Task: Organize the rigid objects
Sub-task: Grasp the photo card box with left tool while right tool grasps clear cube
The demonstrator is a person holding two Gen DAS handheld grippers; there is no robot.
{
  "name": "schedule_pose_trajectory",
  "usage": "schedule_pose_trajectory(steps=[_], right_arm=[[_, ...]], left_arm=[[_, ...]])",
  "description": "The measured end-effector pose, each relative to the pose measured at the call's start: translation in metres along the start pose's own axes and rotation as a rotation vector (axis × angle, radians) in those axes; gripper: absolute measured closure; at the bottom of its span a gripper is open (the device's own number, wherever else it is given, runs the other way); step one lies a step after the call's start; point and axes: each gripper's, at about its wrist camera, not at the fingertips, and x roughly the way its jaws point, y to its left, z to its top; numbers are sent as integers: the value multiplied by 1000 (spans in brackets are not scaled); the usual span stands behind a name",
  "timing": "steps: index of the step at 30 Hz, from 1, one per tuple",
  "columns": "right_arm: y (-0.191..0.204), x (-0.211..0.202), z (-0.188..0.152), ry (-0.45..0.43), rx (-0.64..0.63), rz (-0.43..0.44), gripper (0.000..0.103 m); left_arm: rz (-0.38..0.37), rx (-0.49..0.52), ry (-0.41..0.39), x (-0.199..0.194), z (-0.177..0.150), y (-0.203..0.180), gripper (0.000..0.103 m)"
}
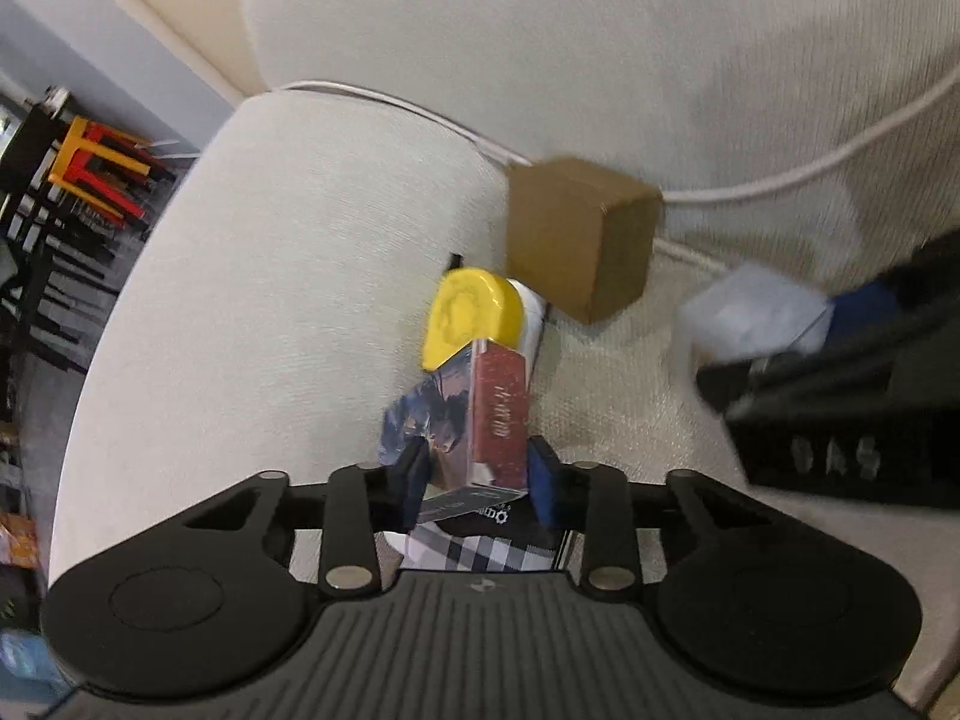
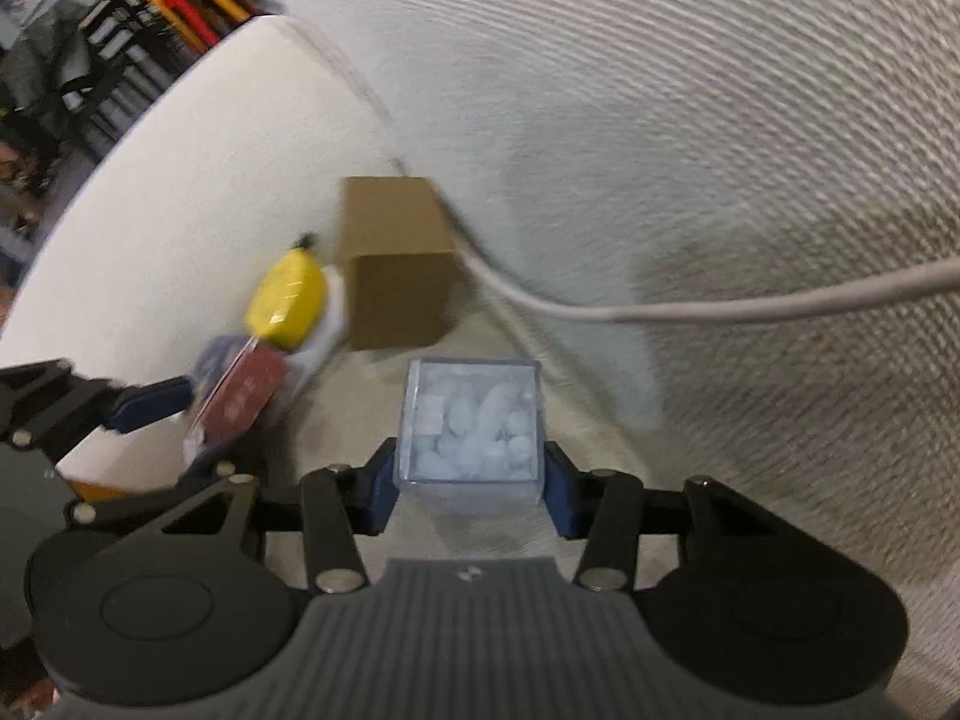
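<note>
My left gripper [image 1: 480,474] is shut on a flat box with a red spine and a dark picture cover [image 1: 480,414], held upright by the sofa armrest; the box also shows in the right wrist view [image 2: 240,402]. Behind it lies a yellow-capped white item [image 1: 471,315], also in the right wrist view [image 2: 288,294]. A brown cardboard box [image 1: 579,234] stands in the seat corner, also in the right wrist view [image 2: 396,276]. My right gripper [image 2: 471,480] is shut on a clear plastic cube of white pieces [image 2: 471,420], seen blurred in the left wrist view [image 1: 750,312].
A cream sofa armrest [image 1: 270,270] rises on the left and the backrest [image 1: 600,60] behind. A white cable [image 2: 720,306] runs across the backrest to the corner. Red and yellow stools [image 1: 96,168] stand beyond the sofa.
</note>
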Motion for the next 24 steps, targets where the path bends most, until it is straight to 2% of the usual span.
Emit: schedule_pose_trajectory(steps=[5, 10, 15, 17, 20, 24], right_arm=[[10, -13, -4, -27, -67, 25, 56], [8, -22, -10, -10, -120, 18, 56], [2, -36, -16, -13, -160, 29, 56], [1, -35, -15, -5, -153, 30, 56], [2, -23, -17, 33, -152, 19, 56], [-1, -14, -16, 54, -132, 14, 56]], left_arm=[[-48, -112, -64, -38, -7, 19, 76], [-197, -234, -84, -76, -20, 28, 78], [-313, -262, -44, -87, -32, 22, 78], [-318, -257, -21, -80, -34, 16, 78], [-288, -261, -5, -60, -31, 9, 78], [-260, -285, -59, -47, -23, 8, 78]])
